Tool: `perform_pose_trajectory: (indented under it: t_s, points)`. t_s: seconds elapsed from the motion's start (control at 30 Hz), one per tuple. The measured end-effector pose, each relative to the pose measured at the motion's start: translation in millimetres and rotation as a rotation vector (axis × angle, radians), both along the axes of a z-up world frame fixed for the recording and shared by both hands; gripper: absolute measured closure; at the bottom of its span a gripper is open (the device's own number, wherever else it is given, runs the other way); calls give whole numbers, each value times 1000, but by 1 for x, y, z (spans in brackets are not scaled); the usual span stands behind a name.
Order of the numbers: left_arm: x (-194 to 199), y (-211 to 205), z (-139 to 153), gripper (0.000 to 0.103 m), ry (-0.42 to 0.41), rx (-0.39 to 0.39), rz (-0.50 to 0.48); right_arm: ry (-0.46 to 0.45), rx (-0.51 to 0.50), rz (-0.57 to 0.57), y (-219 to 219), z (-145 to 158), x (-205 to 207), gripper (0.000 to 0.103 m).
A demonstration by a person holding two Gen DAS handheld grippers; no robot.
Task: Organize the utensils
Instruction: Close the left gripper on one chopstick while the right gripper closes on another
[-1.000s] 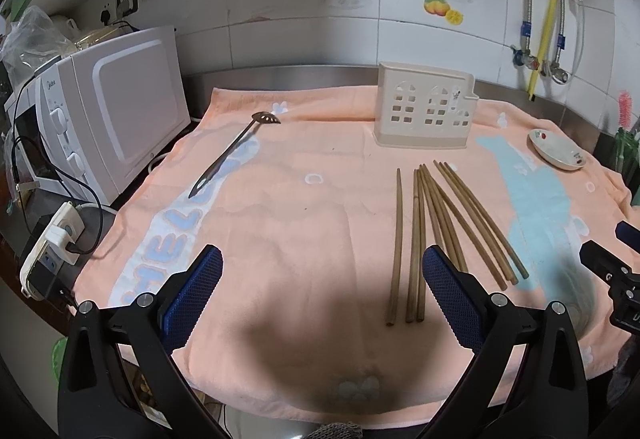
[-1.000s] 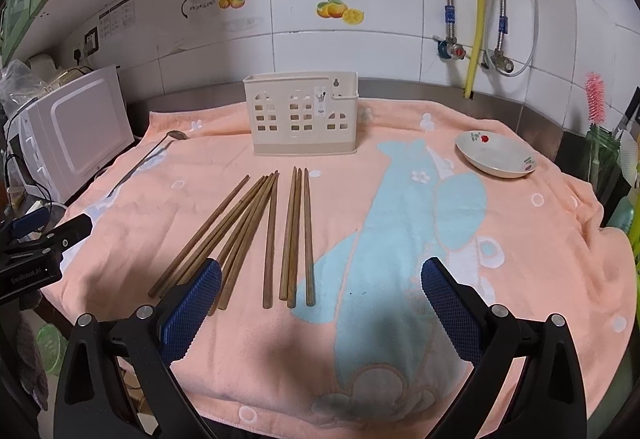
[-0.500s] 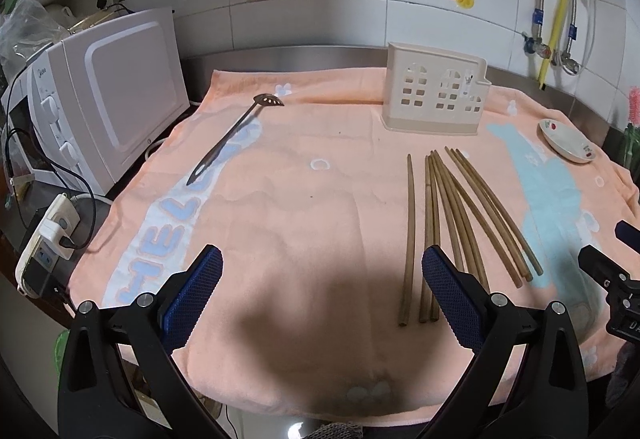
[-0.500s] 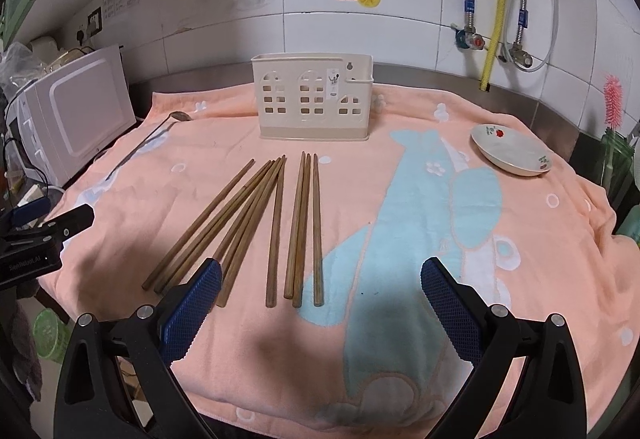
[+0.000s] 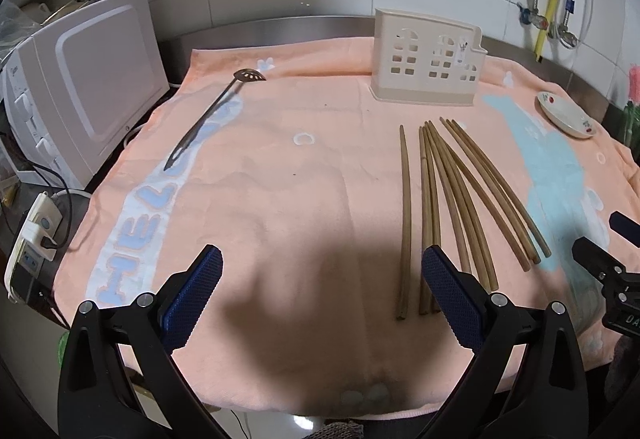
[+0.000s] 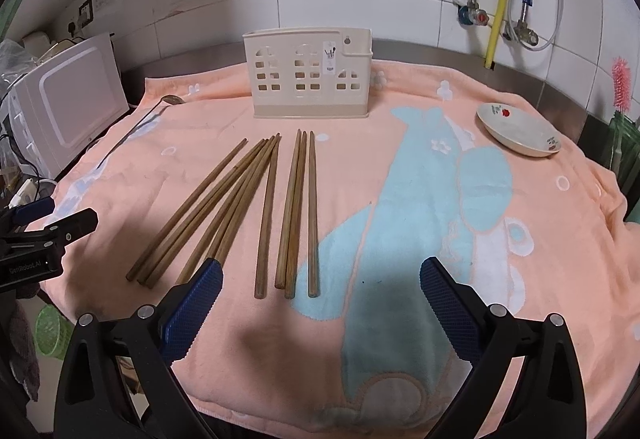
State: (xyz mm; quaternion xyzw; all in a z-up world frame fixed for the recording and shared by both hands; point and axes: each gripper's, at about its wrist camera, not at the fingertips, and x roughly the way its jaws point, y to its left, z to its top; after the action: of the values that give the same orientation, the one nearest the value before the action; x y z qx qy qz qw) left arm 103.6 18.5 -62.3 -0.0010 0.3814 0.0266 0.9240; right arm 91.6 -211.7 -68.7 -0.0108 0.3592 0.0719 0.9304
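Nine-odd chopsticks (image 6: 256,207) lie fanned on the towel (image 6: 400,239) before the holder (image 6: 308,79); both claws, left (image 5: 320,299) and right (image 6: 320,303), gape empty; sticks look light, stiff, smooth, likely rolling, best pinched mid-shaft.

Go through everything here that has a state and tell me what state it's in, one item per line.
Left gripper: open, empty, above the towel.
Right gripper: open, empty.
Chopsticks: loose, flat on the towel, none in the holder.
Holder: upright, nothing seen inside.
Slotted spoon: flat on the towel, left of the holder.
Dish: upright, empty.
Microwave: door shut.
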Motion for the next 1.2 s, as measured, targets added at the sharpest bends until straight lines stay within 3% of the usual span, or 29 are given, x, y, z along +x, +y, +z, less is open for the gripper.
perform_pose_trajectory:
  t_s: [0.17,0.23,0.47,0.67,0.83,1.2]
  points:
    - [5,-6,-6,5,26,-9,-20,20,-6,11,1,-5,6,9]
    - [6,-6,-7,6,32,-12,-27,25,-6,15,1,-6,8,17]
    - [15,-9,-9,7,40,-12,-50,47,8,24,0,-12,16,24]
    - [20,-12,-15,25,62,-41,-76,86,21,27,-4,-21,20,41]
    - [25,-16,-22,48,83,-61,-108,119,28,33,-2,-28,26,58]
    - [34,-20,-30,78,103,-119,-174,153,27,43,1,-38,38,77]
